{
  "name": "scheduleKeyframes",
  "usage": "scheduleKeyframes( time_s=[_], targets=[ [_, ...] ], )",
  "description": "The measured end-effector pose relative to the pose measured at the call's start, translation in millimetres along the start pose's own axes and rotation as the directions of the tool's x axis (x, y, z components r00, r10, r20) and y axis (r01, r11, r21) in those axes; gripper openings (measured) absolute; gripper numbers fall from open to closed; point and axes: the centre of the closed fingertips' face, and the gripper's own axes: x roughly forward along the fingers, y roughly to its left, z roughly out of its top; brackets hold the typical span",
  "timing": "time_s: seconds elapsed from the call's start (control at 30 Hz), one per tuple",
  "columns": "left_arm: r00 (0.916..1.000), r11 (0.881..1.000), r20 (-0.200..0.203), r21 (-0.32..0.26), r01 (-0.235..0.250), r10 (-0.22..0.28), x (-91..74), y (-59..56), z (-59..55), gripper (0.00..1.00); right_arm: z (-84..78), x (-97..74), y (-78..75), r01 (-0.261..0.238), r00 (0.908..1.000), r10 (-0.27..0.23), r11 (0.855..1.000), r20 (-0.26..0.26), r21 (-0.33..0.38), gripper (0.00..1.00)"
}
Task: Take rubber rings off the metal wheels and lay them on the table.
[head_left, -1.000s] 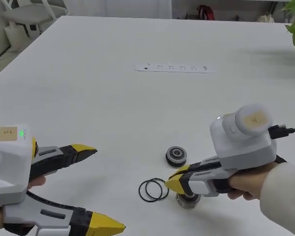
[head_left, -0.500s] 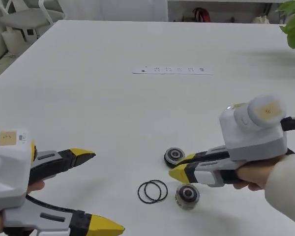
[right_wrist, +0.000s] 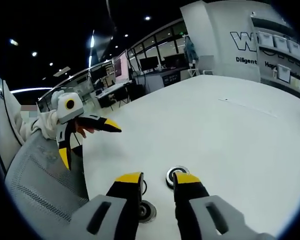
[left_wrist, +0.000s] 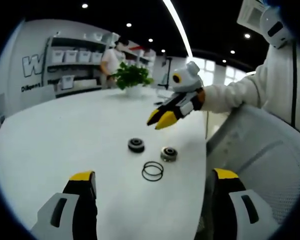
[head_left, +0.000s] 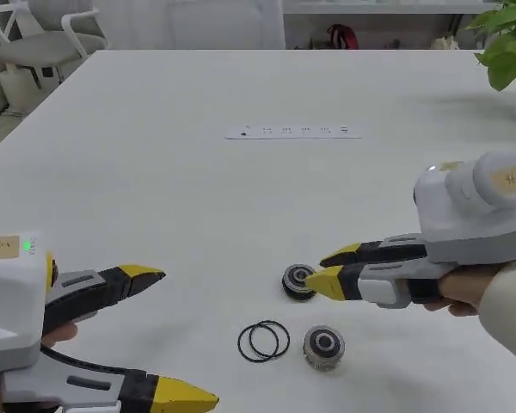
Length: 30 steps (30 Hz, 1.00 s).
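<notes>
Now two thin black rubber rings [head_left: 263, 341] lie overlapped, near-left of my right gripper's [head_left: 320, 268] barely parted, empty jaws; my left gripper [head_left: 185, 337] gapes empty.

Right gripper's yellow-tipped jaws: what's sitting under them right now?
Under the right gripper, on the white table, one round metal wheel peeks out at the tips and a second metal wheel lies further back. The jaws cover part of each.

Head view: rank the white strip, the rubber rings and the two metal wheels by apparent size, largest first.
1. white strip, longest, though farthest
2. rubber rings
3. near wheel and far wheel: alike; nearness to the camera leaves it unsure
</notes>
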Motion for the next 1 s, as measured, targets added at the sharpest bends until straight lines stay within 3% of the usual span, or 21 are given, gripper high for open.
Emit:
scheduleKeyframes(
  time_s=[0.27, 0.53, 0.8, 1.0],
  targets=[
    [0.9998, 1.0, 0.016, -0.004, 0.01, -0.01, 0.3, -1.3, 5.7, 0.98, 15.3, -13.6, -9.0, 0.026, 0.996, -0.027, 0.999, 0.085, 0.018, 0.26],
    [0.9998, 1.0, 0.017, 0.002, 0.012, -0.012, -1.0, -1.1, 11.6, 0.99, 21.2, -17.6, -9.4, 0.017, 0.991, -0.019, 1.0, 0.132, 0.022, 0.33],
    [0.9995, 0.999, 0.0, 0.036, 0.033, -0.033, -0.2, -0.4, 21.2, 0.99, 17.1, -16.9, -13.4, 0.021, 0.9915, -0.022, 1.0, 0.128, 0.016, 0.38],
    [0.9992, 0.996, 0.008, 0.078, 0.037, -0.038, -3.0, 10.7, 41.6, 1.0, 11.8, -15.8, -16.7, 0.029, 0.9928, -0.031, 0.999, 0.115, 0.021, 0.39]
  ],
)
